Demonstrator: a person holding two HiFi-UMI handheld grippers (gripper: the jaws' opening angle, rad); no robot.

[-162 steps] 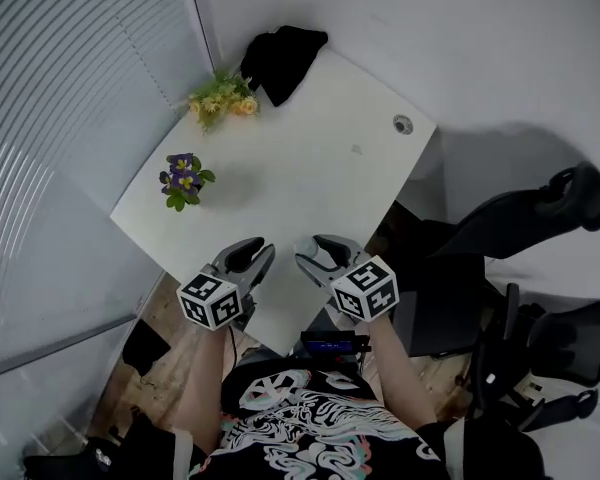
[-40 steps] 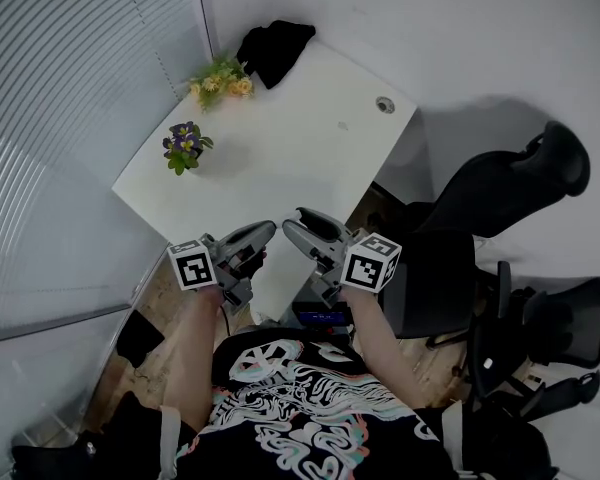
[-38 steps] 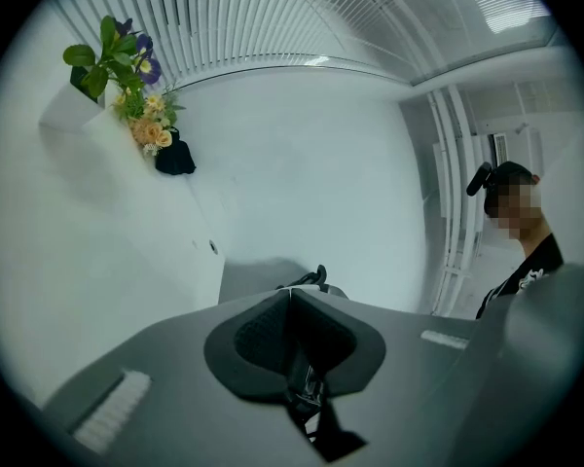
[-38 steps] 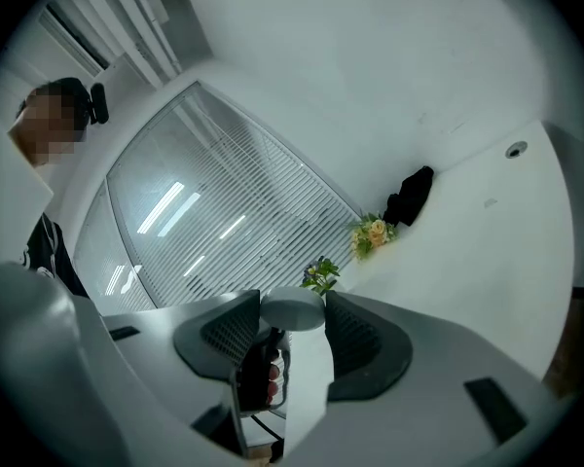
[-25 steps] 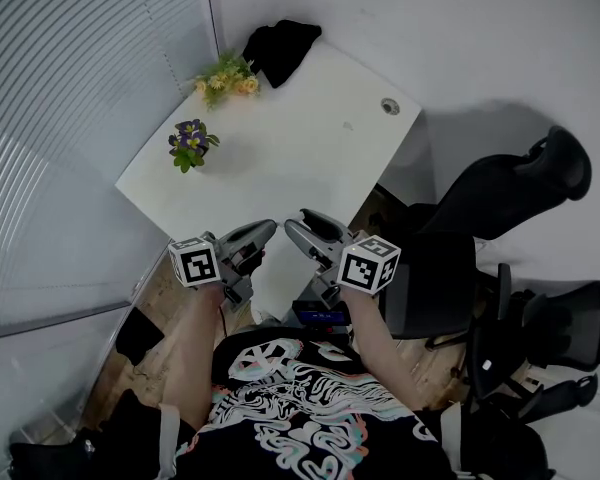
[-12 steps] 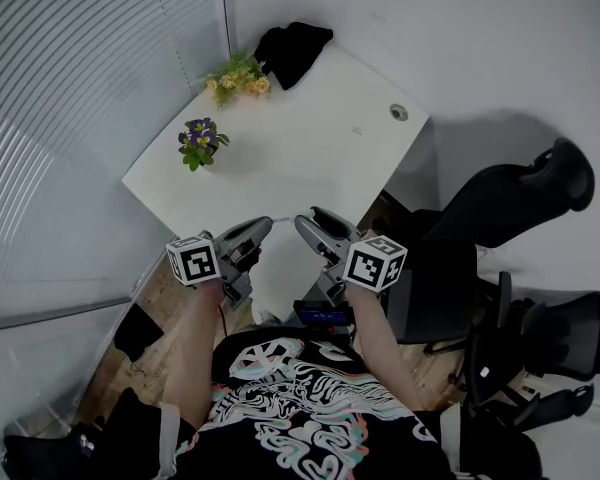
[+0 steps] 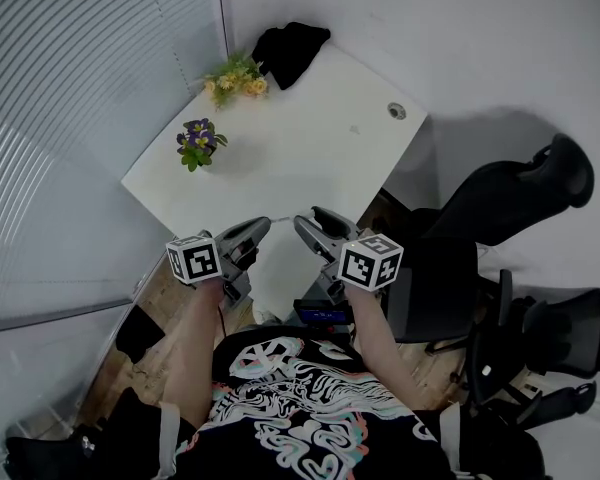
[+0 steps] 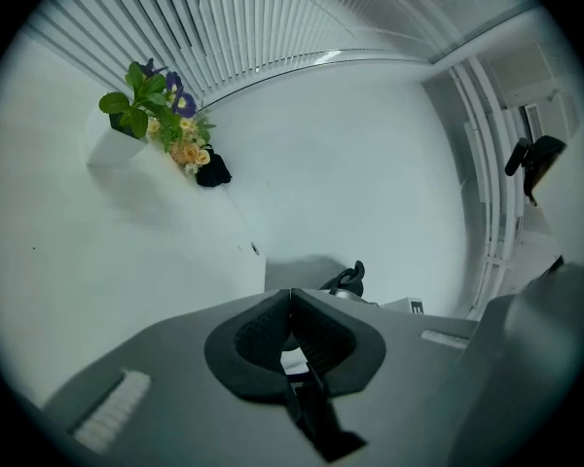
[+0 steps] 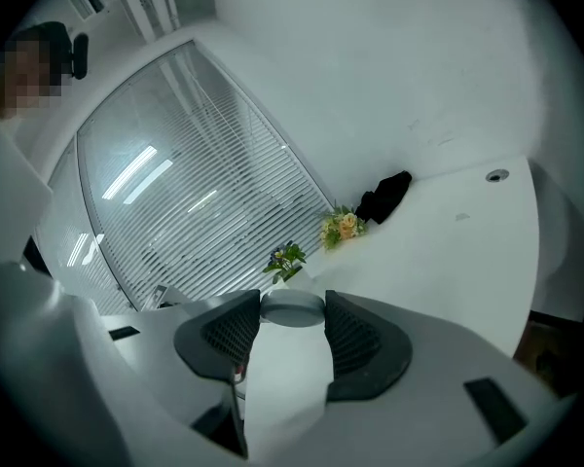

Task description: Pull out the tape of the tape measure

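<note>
Right gripper view: a round grey tape measure (image 9: 292, 314) is seen clamped between the pads of the right tool (image 9: 293, 298), touching both. The left tool (image 8: 290, 295) is clenched, its jaws pressed together, and nothing can be made out between the tips. From the head view both tools are seen held side by side at the near edge of the white tabletop (image 7: 310, 158), tips close together. Purple flowers (image 7: 196, 140), yellow flowers (image 7: 238, 76) and a dark cloth (image 7: 290, 50) are seen at the far end.

change | left tongs (image 7: 258, 228) turned sideways since start, tips toward right tongs (image 7: 308, 220)
</note>
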